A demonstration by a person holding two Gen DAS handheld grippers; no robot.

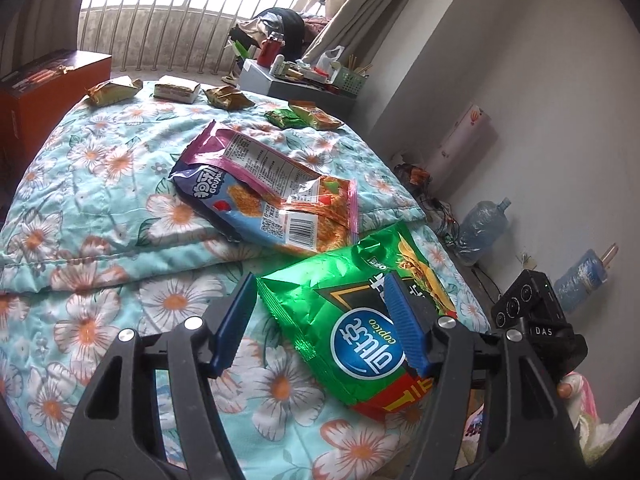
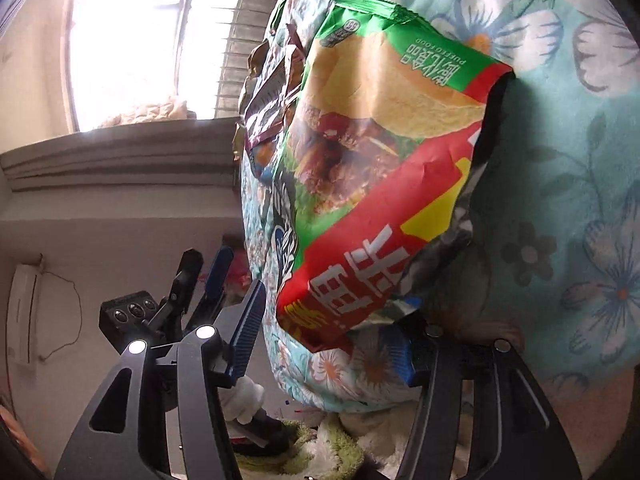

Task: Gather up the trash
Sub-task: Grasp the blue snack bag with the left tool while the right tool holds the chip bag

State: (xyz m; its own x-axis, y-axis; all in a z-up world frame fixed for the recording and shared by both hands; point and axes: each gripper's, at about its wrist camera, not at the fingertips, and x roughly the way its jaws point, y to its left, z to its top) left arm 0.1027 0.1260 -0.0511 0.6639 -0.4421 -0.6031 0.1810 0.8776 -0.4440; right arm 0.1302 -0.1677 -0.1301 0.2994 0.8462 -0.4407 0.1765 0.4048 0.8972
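A green chip bag point(image 1: 344, 312) lies flat on the floral quilt point(image 1: 100, 184). My left gripper point(image 1: 318, 320) is open over its near end: the left blue finger is just off the bag's left edge and the right finger rests over the printed face. In the right wrist view the same bag point(image 2: 380, 152) fills the middle. My right gripper point(image 2: 328, 340) is open at the bag's red end, the left finger clear of it and the right finger partly hidden under the foil. A purple and blue snack bag point(image 1: 264, 196) lies just beyond the green one.
Gold wrappers point(image 1: 114, 90), a small carton point(image 1: 176, 90) and green packets point(image 1: 286, 117) sit at the quilt's far edge. An orange box point(image 1: 52, 80) stands at the left and a cluttered bedside table point(image 1: 304, 84) behind. Water bottles point(image 1: 482, 224) stand on the floor by the wall.
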